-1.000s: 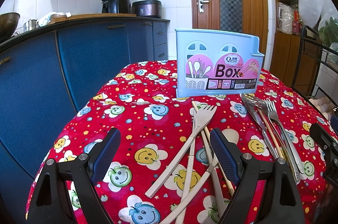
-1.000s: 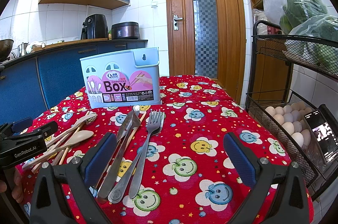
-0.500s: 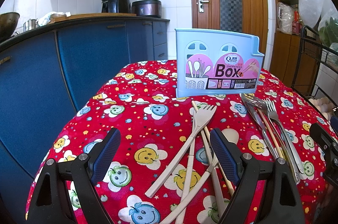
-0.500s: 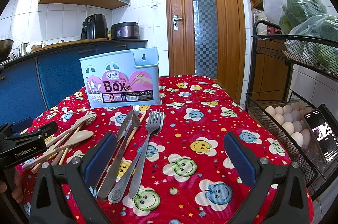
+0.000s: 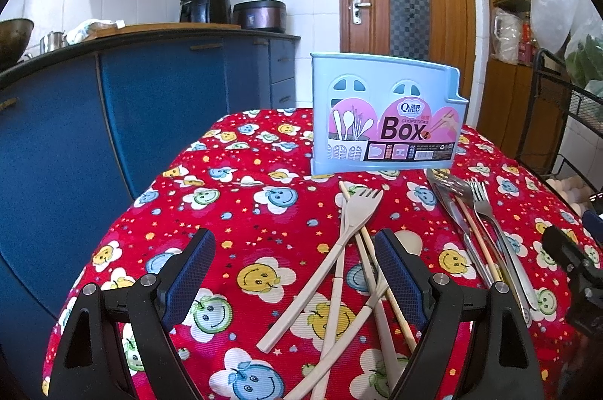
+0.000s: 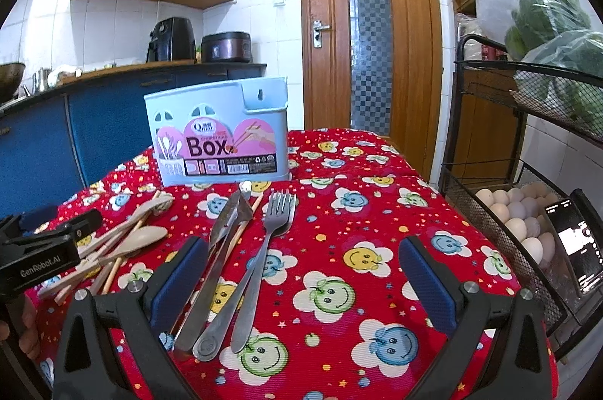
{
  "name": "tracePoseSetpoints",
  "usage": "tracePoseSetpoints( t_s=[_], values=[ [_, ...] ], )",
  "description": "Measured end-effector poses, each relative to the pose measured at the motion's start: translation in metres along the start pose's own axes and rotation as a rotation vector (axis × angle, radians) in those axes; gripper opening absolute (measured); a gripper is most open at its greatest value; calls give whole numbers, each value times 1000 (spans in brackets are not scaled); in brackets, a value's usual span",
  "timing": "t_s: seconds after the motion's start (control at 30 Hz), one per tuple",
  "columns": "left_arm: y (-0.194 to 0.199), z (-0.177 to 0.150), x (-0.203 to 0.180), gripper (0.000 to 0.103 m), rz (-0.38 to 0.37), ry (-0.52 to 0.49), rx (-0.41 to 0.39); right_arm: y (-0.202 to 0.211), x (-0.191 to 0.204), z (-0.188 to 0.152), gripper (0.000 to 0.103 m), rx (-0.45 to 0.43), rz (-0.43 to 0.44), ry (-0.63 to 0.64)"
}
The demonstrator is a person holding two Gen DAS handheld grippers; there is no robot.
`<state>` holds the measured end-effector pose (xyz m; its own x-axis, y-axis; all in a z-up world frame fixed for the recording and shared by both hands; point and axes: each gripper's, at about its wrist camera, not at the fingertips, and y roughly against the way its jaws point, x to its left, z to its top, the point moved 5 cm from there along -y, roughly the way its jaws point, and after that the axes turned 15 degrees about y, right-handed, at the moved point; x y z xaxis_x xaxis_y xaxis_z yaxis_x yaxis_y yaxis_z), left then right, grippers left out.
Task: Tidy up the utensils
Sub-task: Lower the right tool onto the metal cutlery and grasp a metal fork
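- Left wrist view: left gripper [image 5: 294, 272] released, jaws spread wide, nothing between them, hovering over the near part of the red smiley-flower tablecloth [image 5: 241, 196].
- Light blue plastic chopstick box with pink "Box" label [image 5: 384, 121] stands upright at the far side of the table.
- Cream plastic fork [image 5: 339, 241] lies tines far, crossed in a loose pile with cream wooden chopsticks [image 5: 371, 260] and a cream plastic spoon [image 5: 409, 239], the spoon partly hidden behind the right finger.
- Right of the pile: steel fork [image 5: 486, 211] and other steel cutlery, side by side, handles near.
- Right gripper shows only as a black edge at far right.
- Right wrist view: right gripper [image 6: 303, 283] released, jaws wide apart, empty, above the cloth.
- Steel fork [image 6: 269, 238], steel knife [image 6: 222, 234] and a steel spoon handle [image 6: 216, 332] lie bunched just right of the left finger, handles near.
- Cream pile sits left, spoon [image 6: 141, 238] on top; left gripper's black body at far left edge.
- Blue box [image 6: 220, 136] upright, far centre-left.
- Black wire basket of eggs [image 6: 516, 215] right of the table.
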<state>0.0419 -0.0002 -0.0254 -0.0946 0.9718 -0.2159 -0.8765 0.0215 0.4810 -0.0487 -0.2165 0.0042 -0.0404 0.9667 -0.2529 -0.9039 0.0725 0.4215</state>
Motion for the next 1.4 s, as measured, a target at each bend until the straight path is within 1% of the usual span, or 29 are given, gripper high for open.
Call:
tracePoseSetpoints(
  t_s=[0.1,0.23,0.43,0.53,0.6,0.63,0.8,0.9,1.07,1.13,1.27,1.33,1.4],
  values=[
    [1,1,1,87,-6,0,-1,0,-3,0,103,-3,4,8],
    [1,3,-1,87,-13,-3,14,-9,0,0,103,32,28,-5],
    [-1,7,3,87,-50,10,74,-20,0,-1,92,122,99,-27],
    [-1,11,5,87,-55,-2,80,-23,2,4,91,149,150,-51],
    [-2,14,4,87,-48,-20,83,-25,4,10,89,164,169,-51],
    [-3,16,4,87,-46,-28,87,-26,6,14,87,170,176,-40],
    [-11,22,-5,87,-55,-65,121,-39,14,33,80,202,193,18],
    [-15,23,-11,87,-51,-82,134,-52,21,41,73,233,214,49],
    [-20,24,-13,87,-55,-79,159,-77,35,46,53,304,232,110],
    [-23,25,-12,87,-61,-68,172,-90,39,46,48,342,240,125],
    [-28,25,-9,87,-63,-66,189,-106,43,48,42,381,234,161],
    [-31,25,-8,87,-64,-67,197,-113,44,51,40,399,238,181],
    [-34,25,-7,87,-73,-64,209,-120,45,53,37,421,246,191]
  ],
)
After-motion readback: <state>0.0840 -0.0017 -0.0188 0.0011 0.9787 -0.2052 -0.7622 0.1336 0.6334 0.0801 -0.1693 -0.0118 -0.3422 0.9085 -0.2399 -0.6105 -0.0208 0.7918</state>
